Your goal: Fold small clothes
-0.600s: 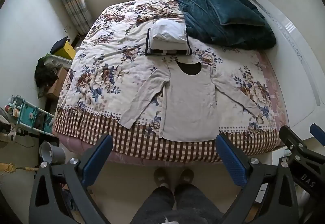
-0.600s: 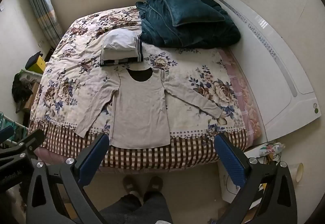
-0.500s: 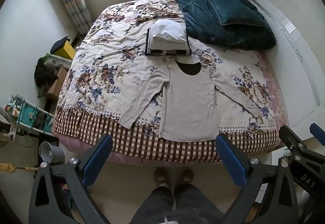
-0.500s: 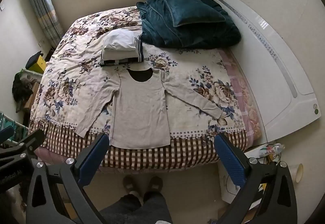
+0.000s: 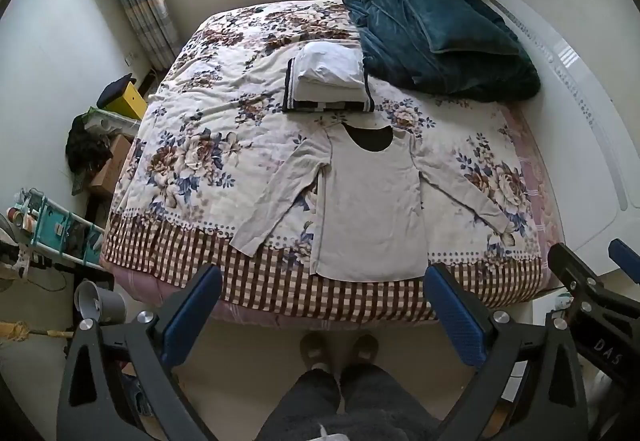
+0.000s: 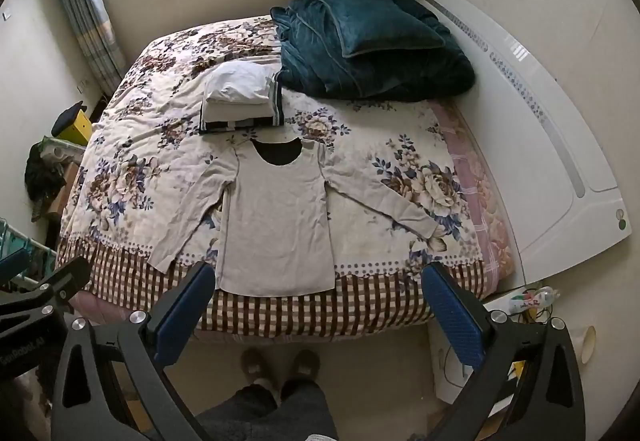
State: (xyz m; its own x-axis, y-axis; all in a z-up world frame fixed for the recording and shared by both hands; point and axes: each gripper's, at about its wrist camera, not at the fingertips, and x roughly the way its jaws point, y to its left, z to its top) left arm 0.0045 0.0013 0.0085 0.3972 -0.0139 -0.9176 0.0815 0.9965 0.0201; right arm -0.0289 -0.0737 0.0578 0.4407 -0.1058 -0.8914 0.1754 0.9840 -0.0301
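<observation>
Lying flat on the bed (image 5: 192, 145), the shirt (image 5: 370, 209) sits at 12 o'clock from the left gripper (image 5: 320, 315) and right gripper (image 6: 316, 311), both spread wide, holding nothing.

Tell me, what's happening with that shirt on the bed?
A person is standing at the foot of the bed, holding a gripper in each hand. The left gripper and right gripper are both wide open and hold nothing. A beige long-sleeved shirt lies spread flat with its sleeves out, not folded yet. Behind it sits a pile of folded clothes, beside a dark green blanket.
</observation>
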